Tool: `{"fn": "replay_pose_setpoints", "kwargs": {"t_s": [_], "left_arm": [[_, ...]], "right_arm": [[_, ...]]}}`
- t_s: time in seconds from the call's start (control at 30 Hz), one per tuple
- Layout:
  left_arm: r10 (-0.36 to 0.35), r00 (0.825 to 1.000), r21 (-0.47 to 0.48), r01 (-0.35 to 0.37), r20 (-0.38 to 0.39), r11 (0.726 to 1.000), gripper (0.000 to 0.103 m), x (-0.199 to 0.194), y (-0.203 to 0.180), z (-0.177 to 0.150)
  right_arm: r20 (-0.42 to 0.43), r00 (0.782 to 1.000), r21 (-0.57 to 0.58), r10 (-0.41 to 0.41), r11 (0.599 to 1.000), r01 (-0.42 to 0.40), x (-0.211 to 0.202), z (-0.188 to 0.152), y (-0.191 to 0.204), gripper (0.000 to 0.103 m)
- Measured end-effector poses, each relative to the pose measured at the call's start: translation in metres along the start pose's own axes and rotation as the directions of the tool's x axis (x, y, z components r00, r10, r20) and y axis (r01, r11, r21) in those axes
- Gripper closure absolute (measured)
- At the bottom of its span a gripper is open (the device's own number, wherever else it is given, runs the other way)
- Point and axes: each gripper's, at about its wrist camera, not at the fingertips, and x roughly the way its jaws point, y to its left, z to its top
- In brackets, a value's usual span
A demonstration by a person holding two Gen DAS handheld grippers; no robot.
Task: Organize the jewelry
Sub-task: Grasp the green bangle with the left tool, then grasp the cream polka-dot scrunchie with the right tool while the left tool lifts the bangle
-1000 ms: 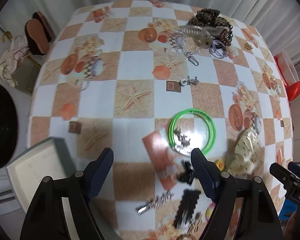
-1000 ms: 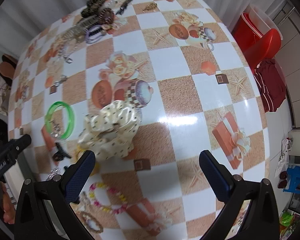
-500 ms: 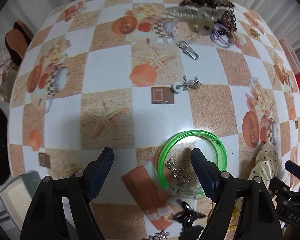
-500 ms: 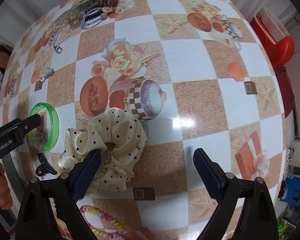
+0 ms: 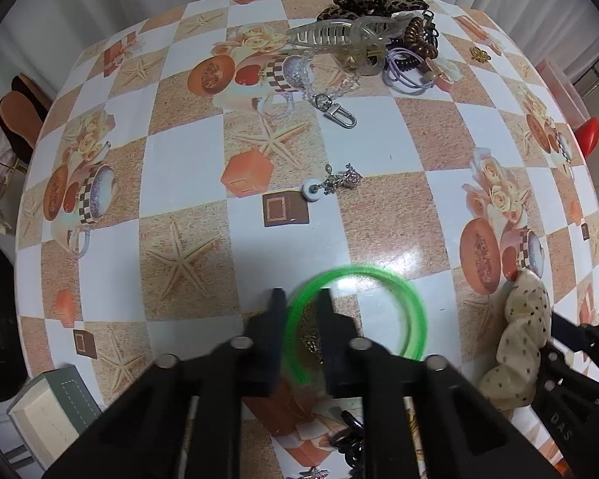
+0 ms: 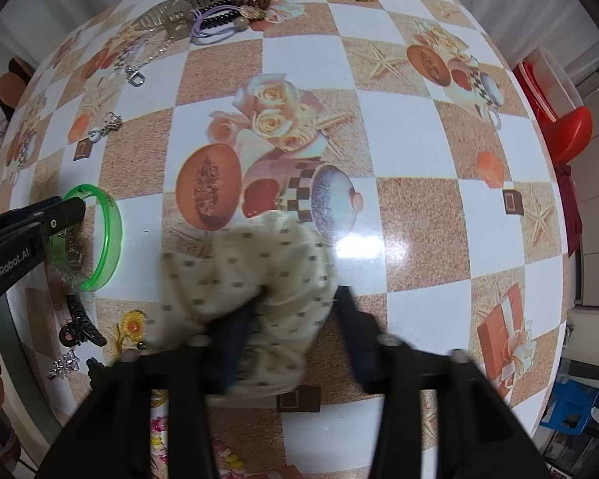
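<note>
**Both claws closing on a first pick**

On the left wrist view, the left claw (image 5: 301, 311) points down at the patterned counter (image 5: 203, 159) and its jaws have just been closing: they now stand close together with the near rim of the green bangle (image 5: 413, 319) between them, one finger outside the ring and one inside. The rim looks pinched, so I judge the bangle gripped but not yet lifted. A small metal charm (image 5: 311, 341) lies inside the ring and should stay behind. A pale open box (image 5: 46, 415) sits at the lower left, a likely home for the piece. Farther off lie a clear hair clip (image 5: 339, 36) and a white-bead charm (image 5: 331, 185).

Over on the right wrist view, the right claw (image 6: 297, 319) has also just been closing. Its jaws bracket the cream dotted scrunchie (image 6: 243, 263), and the fabric is bunched between them; blur hides the pads, but the cloth looks squeezed. A black clip (image 6: 80, 329) and a yellow flower piece (image 6: 131, 325) lie just beside it.

Next, each hand needs a straight lift, then a carry to a sorting spot.
</note>
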Motion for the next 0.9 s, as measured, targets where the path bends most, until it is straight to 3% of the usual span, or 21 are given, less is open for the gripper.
{"fn": "replay_pose_setpoints", "kwargs": {"t_s": [0.1, 0.13, 0.47, 0.9], "left_arm": [[-0.028, 1.000, -0.018, 0.028, 0.000, 0.999, 0.092, -0.007, 0.007, -0.003], [-0.031, 1.000, -0.025, 0.031, 0.003, 0.999, 0.092, -0.011, 0.011, -0.004], [-0.078, 0.996, -0.064, 0.080, 0.036, 0.995, 0.092, -0.045, 0.034, -0.013], [-0.068, 0.995, -0.128, 0.077, 0.070, 0.989, 0.092, -0.089, 0.058, -0.056]], "right_arm": [[0.001, 1.000, 0.008, 0.019, 1.000, -0.019, 0.001, 0.003, -0.001, 0.091], [0.004, 1.000, 0.017, 0.027, 0.999, -0.027, 0.001, 0.006, 0.011, 0.092], [0.024, 0.992, 0.110, 0.128, 0.985, -0.129, -0.035, -0.003, -0.009, 0.092], [0.053, 0.985, 0.122, 0.165, 0.978, -0.171, -0.075, -0.029, -0.009, 0.092]]}}
